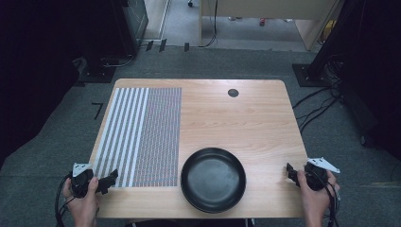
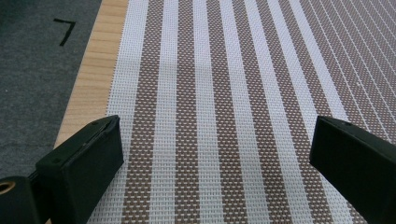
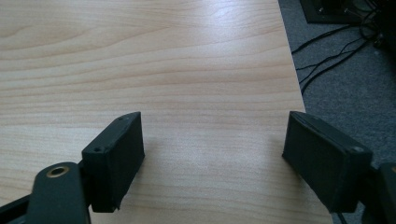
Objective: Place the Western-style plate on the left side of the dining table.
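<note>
A black round plate (image 1: pixel 213 178) sits on the wooden table (image 1: pixel 246 118) near its front edge, in the middle. A striped woven placemat (image 1: pixel 140 135) covers the table's left part. My left gripper (image 1: pixel 108 181) is held at the mat's near left corner, jaws wide apart and empty; in the left gripper view the left gripper (image 2: pixel 217 154) hangs over the brown and white placemat (image 2: pixel 224 93). My right gripper (image 1: pixel 292 173) hovers at the table's front right edge, right of the plate, open with nothing between its jaws. Under the right gripper (image 3: pixel 212 149) lies bare wooden table (image 3: pixel 140 56).
A small dark round cap (image 1: pixel 232 92) is set in the table's far side. Grey carpet surrounds the table, with cables (image 1: pixel 317 106) on the floor to the right and dark stands at the back. A black tape mark (image 1: pixel 97 109) is on the floor to the left.
</note>
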`<state>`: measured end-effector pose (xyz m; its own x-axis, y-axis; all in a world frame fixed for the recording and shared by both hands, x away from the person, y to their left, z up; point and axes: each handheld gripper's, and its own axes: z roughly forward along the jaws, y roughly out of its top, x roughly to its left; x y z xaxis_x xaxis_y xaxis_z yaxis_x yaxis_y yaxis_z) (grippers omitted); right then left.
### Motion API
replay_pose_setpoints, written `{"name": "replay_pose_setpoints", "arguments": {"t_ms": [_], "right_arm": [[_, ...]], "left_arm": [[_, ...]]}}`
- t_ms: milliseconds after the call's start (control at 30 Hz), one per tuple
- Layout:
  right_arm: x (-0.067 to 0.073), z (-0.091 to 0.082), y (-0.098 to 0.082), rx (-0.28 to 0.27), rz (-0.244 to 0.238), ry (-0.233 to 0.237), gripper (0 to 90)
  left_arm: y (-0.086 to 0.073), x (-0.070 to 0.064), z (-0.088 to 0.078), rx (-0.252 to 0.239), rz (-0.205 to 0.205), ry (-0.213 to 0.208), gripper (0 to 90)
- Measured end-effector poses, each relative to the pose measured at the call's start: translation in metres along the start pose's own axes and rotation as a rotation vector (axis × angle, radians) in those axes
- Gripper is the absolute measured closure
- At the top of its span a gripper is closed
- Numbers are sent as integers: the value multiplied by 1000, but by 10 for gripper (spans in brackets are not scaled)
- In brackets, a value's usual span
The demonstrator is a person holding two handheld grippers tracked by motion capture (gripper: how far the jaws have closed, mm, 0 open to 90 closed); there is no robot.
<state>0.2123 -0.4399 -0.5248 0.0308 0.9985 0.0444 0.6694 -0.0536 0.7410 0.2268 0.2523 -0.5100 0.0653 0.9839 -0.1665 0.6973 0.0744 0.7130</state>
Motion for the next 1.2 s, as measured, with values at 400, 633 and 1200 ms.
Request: {"name": "replay_pose_setpoints", "arguments": {"t_ms": [400, 633, 1200], "right_arm": [[2, 1, 0, 7, -12, -11, 158], [3, 1, 0, 9, -1, -23, 154], [4, 0, -1, 9, 3, -26, 156]], "left_arm": [[26, -21, -24, -52, 8, -111, 24], [50, -43, -25, -90, 20, -125, 24], [49, -116, -7, -77, 136, -277, 25]]}}
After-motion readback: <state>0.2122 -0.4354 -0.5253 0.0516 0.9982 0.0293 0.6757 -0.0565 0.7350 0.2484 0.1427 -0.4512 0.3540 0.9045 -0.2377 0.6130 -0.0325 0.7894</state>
